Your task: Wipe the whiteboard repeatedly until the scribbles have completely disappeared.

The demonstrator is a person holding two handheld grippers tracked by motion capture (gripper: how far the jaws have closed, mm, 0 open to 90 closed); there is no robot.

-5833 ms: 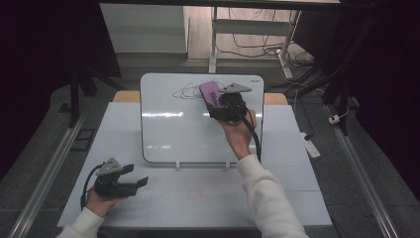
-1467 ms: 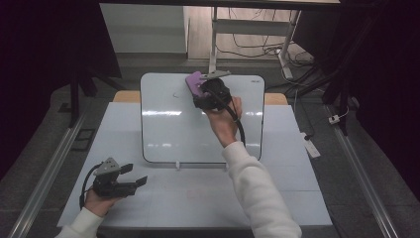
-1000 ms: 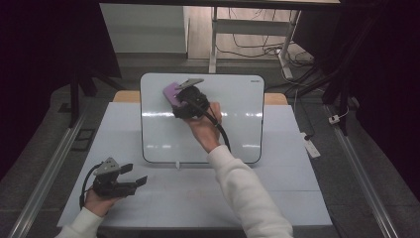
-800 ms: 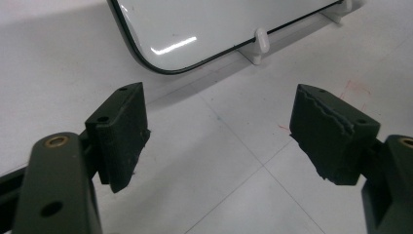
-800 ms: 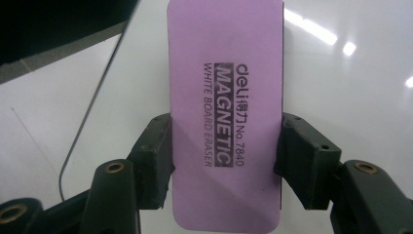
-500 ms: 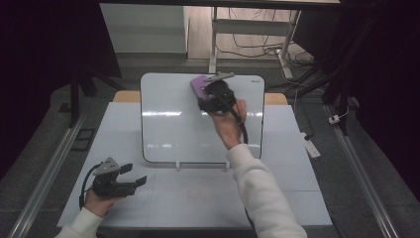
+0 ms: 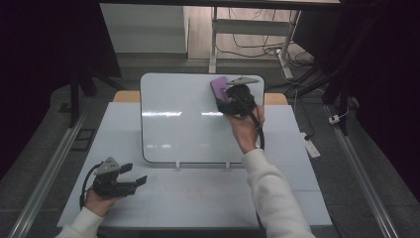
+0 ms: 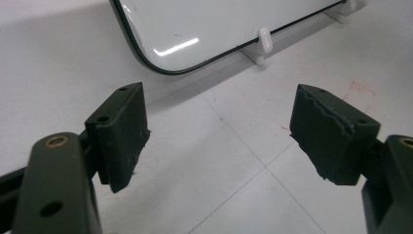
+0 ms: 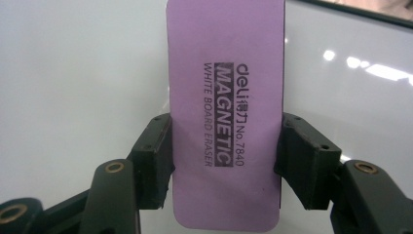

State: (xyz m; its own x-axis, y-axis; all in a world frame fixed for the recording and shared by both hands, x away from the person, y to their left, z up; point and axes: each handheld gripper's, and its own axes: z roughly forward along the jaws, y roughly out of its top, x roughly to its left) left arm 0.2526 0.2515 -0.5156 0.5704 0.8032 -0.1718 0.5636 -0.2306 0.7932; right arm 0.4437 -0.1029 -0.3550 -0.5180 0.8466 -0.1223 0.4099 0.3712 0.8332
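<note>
Table [image 7: 198,193]: We see a pale grey table from the high view, with dark floor and cables around it. The left gripper view brings its surface close and reveals thin seams and faint red marks that the high view leaves too small to read.
Whiteboard [image 7: 183,124]: A white board with rounded corners and a dark rim stands tilted on the middle of the table, propped on two small white feet at its near edge. The left gripper view shows its lower corner and one foot up close; the right gripper view shows its glossy face with ceiling lights mirrored in it.
Right gripper [image 7: 229,99]: We see it held up at the board's top right corner, a white sleeve leading to it. Its own view shows both jaws pressed on the long sides of the eraser.
Left gripper [image 7: 136,179]: It rests low on the table's near left, well apart from the board. Its own view shows the jaws standing wide with bare table between them.
Eraser [image 9: 225,117]: A purple block lying flat against the board near its top right corner. The right gripper view alone lets us read its print, "deli MAGNETIC WHITE BOARD ERASER No.7840".
</note>
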